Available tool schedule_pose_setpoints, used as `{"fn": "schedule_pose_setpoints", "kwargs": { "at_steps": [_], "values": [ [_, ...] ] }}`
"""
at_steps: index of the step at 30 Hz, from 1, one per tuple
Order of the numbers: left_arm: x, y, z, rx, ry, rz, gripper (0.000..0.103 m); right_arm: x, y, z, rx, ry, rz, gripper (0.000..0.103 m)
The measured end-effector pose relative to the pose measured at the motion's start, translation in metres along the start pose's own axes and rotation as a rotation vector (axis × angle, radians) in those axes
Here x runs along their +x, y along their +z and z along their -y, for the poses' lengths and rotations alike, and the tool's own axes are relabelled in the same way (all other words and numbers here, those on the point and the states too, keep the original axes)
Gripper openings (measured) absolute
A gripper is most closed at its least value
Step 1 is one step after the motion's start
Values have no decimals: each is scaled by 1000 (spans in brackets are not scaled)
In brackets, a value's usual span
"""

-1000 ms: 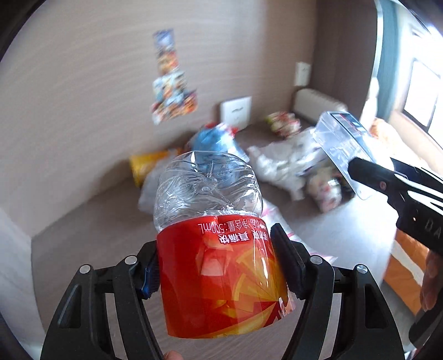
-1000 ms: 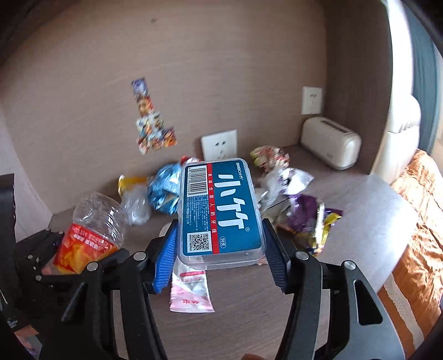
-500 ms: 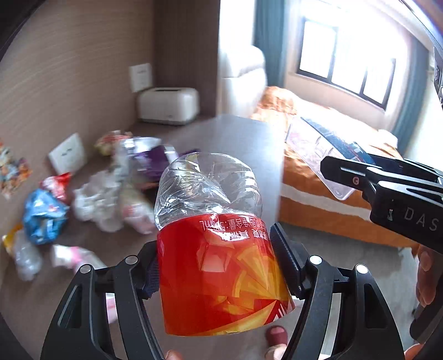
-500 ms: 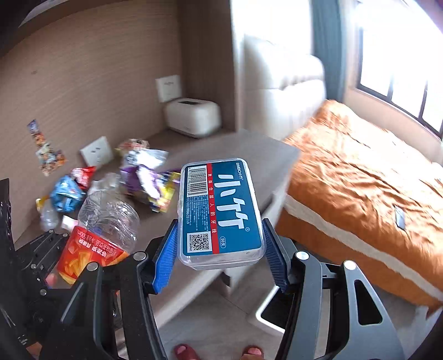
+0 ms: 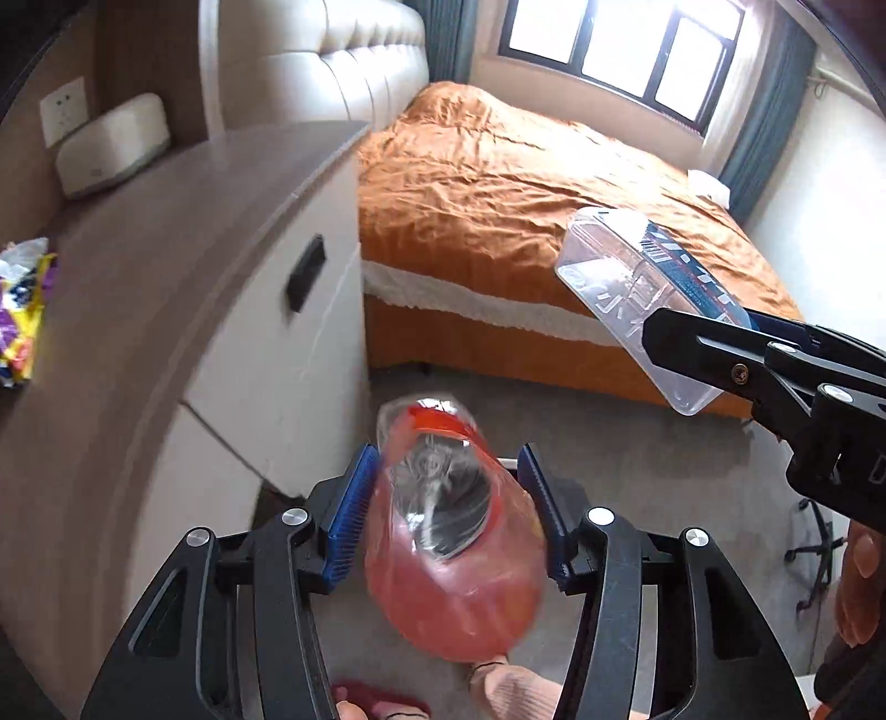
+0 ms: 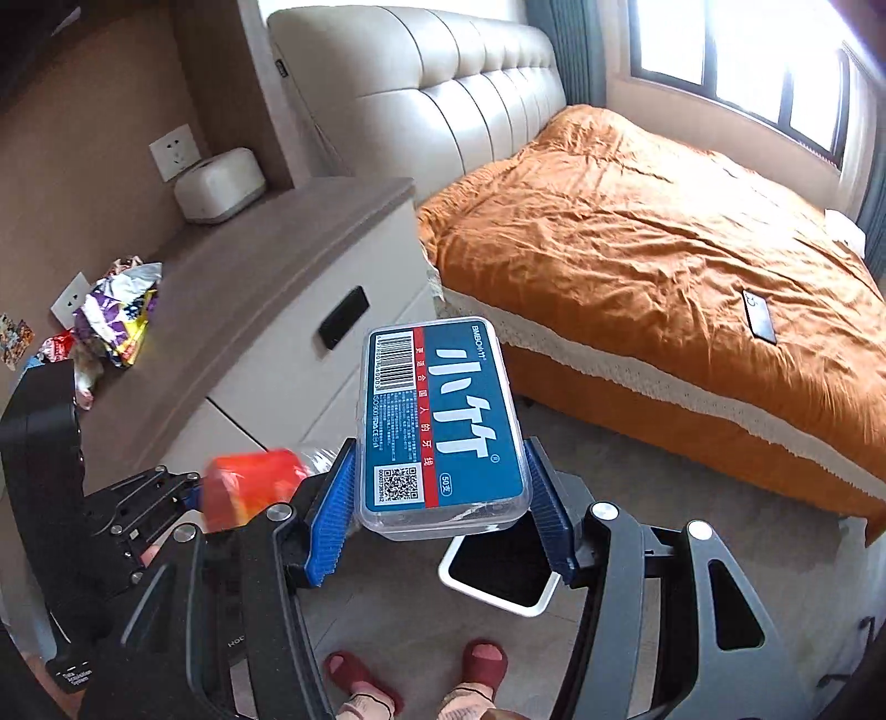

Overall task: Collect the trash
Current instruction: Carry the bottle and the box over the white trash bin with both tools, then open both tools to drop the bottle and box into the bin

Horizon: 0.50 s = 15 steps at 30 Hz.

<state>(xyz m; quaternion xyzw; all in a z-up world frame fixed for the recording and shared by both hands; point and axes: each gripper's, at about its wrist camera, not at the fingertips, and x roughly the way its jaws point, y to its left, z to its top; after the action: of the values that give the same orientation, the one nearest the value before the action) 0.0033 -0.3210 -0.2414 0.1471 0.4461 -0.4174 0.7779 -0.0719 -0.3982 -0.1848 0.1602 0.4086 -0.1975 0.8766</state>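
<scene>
A bed (image 6: 664, 232) with an orange cover fills the right side of both views, its padded headboard (image 6: 437, 94) against the wall and a window (image 5: 626, 50) beyond. A phone (image 6: 760, 315) lies on the cover. Beside the bed stands a low cabinet whose tabletop (image 6: 260, 277) carries one white tissue box (image 6: 220, 184) near a wall socket (image 6: 174, 152). A heap of crumpled wrappers (image 6: 113, 315) lies further along it; they overlap too much to count. A dark drawer handle (image 6: 343, 324) shows on the cabinet front.

The left claw (image 5: 451, 520) is spread, its two blue pads (image 5: 350, 520) standing clear of the bottle (image 5: 448, 543). One bottle with a red label, blurred, sits tipped in the gap, its clear end toward the camera. Whether anything touches it cannot be told. In the right wrist view the same bottle (image 6: 249, 487) shows as a red smear just left of the right claw.

The right claw (image 6: 440, 515) is clenched on one clear box (image 6: 440, 421) with a blue label, pads pressed to its long sides. The left wrist view shows that box (image 5: 648, 299) held tilted in the air over the floor, in front of the bed edge.

One white bin (image 6: 498, 570) with a dark inside stands on the floor below the box, partly hidden by the right claw and box. Two feet in red slippers (image 6: 482, 662) stand near its base. A chair base (image 5: 814, 559) shows at the far right.
</scene>
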Motion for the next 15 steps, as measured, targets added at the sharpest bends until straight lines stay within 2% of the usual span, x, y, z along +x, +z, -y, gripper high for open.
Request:
{"fn": "schedule_pose_setpoints", "kwargs": {
  "at_steps": [3, 5, 6, 7, 9, 10, 12, 14, 15],
  "values": [
    [67, -11, 20, 21, -93, -23, 52, 60, -25, 35, 18, -34, -70, 59],
    [134, -21, 38, 29, -159, -81, 55, 108, -47, 59, 36, -41, -141, 59],
    [164, -27, 42, 21, -169, -103, 68, 127, -55, 68, 33, -44, -174, 59],
    [185, -33, 43, 14, -174, -120, 89, 151, -67, 80, 20, -47, -197, 59],
    [241, -51, 43, 4, -192, -182, 92, 189, -87, 100, 20, -60, -237, 60],
    [261, -60, 44, 1, -189, -198, 95, 214, -100, 110, 32, -29, -288, 60],
    [298, -82, 47, 29, -140, -243, 98, 246, -118, 121, 34, -10, -335, 83],
    [321, -98, 43, 26, -134, -273, 98, 268, -136, 127, -9, -55, -326, 99],
    [330, -103, 40, 27, -119, -289, 98, 275, -142, 129, -23, -59, -331, 99]
  ]
}}
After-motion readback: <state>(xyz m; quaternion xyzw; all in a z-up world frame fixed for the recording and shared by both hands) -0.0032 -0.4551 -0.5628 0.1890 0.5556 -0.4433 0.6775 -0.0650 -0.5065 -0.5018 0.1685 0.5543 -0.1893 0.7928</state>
